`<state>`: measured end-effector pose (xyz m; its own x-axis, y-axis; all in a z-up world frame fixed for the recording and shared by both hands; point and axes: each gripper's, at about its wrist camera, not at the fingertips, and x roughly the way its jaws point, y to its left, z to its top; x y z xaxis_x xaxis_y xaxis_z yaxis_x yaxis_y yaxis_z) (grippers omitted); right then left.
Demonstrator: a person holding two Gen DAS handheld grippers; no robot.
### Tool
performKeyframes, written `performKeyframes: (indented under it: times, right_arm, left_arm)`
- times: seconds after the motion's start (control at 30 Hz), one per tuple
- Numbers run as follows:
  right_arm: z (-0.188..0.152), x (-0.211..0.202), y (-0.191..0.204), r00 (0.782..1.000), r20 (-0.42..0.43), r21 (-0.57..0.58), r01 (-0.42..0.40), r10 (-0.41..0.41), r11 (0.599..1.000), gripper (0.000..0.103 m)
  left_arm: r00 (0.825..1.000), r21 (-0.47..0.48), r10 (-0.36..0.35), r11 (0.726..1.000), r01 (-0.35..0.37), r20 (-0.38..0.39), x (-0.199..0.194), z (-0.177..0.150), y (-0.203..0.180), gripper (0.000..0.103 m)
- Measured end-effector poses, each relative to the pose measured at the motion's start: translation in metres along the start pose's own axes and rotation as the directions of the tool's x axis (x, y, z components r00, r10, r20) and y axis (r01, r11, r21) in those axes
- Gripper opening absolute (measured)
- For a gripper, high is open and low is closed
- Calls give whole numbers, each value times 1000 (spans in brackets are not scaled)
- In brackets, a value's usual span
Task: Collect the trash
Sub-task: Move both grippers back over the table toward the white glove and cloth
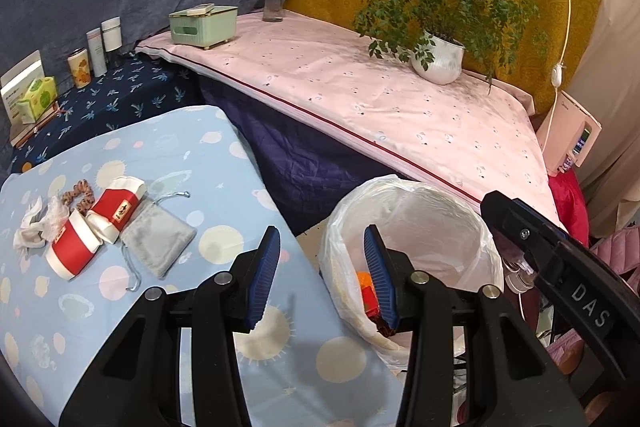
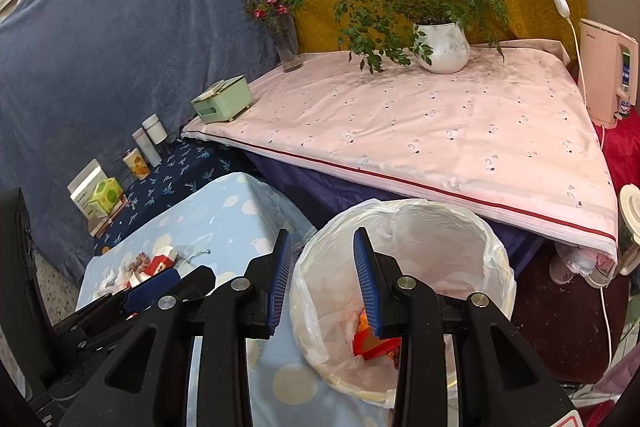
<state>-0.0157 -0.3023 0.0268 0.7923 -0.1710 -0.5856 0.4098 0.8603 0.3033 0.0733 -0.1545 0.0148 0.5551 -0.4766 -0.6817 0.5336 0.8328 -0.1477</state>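
left gripper (image 1: 320,275): jaws wide, empty | right gripper (image 2: 320,287): jaws wide, empty, over bin (image 2: 496,259) | red-white cups (image 1: 96,227): worktop (image 1: 224,187) far-left corner, long axes diagonal, left gripper nearer

Two crushed red-and-white paper cups (image 1: 96,227) lie on their sides, touching, on the blue table beside crumpled white tissue (image 1: 34,225). An orange-red wrapper (image 2: 370,341) sits inside the white-lined bin (image 2: 496,259).

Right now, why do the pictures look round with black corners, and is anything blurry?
Both wrist views are fisheye, so black rings the edges. In the left wrist view the pink table edge bows and the paper cups look sharp; in the right wrist view the trash bin rim bulges, and the cups are small, far off and half hidden.
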Motion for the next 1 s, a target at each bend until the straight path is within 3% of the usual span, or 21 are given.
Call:
performKeyframes:
  times: [0.3, 0.6, 1.0]
  right_arm:
    - [-6, 8, 32, 999, -24, -53, -30, 29, 998, 37]
    - [-16, 21, 72, 996, -65, -110, -75, 69, 991, 37]
    - [-45, 46, 144, 980, -154, -201, -155, 125, 967, 39]
  left_arm:
    - [999, -65, 36, 997, -36, -5, -4, -5, 36, 42]
    - [995, -161, 98, 982, -99, -17, -12, -15, 92, 51]
    - [972, -332, 232, 914, -233, -42, -30, -40, 198, 68]
